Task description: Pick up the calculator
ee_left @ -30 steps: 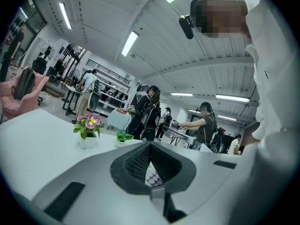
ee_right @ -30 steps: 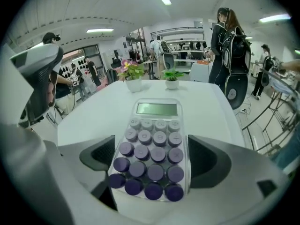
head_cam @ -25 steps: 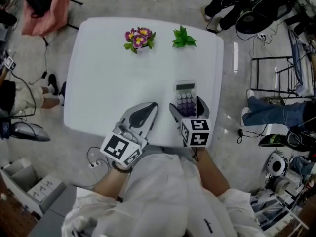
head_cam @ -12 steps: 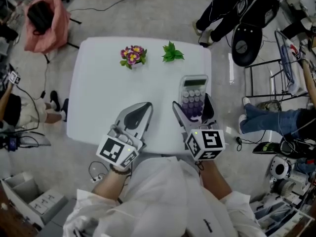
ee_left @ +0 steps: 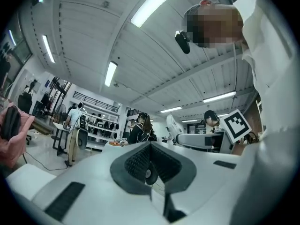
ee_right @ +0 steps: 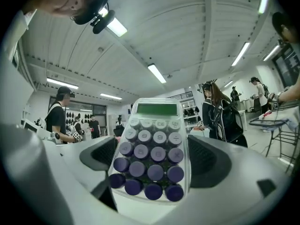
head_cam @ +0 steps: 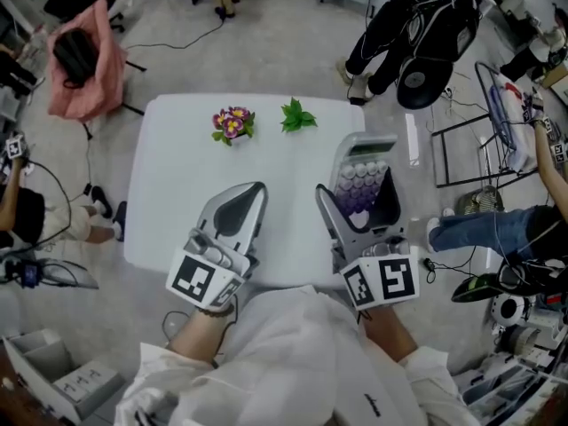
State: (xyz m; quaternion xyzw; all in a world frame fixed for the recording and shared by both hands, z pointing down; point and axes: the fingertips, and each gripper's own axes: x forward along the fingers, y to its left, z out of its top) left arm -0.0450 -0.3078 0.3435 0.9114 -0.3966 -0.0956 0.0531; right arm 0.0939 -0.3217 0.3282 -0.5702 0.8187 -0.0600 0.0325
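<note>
Right gripper is clamped on the calculator; you have its jaws spread wide, one dark ribbed pad against each long edge. Shell of the gripper is smooth white plastic, rounded.

- Calculator: slab with rounded corners, clear pale casing, narrow green display strip at the top. Round raised keys in rows, pale grey near the display and grading to deep purple at the near end.
- Place: it stands between your jaws, purple end toward the camera, display end sticking out past the fingertips at 12 o'clock. Ceiling and room show behind it in the right gripper view, so it is held up in the air.
- Head view: calculator lies at 12 o'clock from the black-and-white cube of the right gripper, over the 3 o'clock edge of the table.
- Table: white, smooth, rounded corners. Flowers and a green sprig sit near its 12 o'clock edge, well apart from the calculator.
- Left gripper: jaws together with nothing between them, confirmed in its own view. It sits at 9 o'clock from the calculator, apart from it.
</note>
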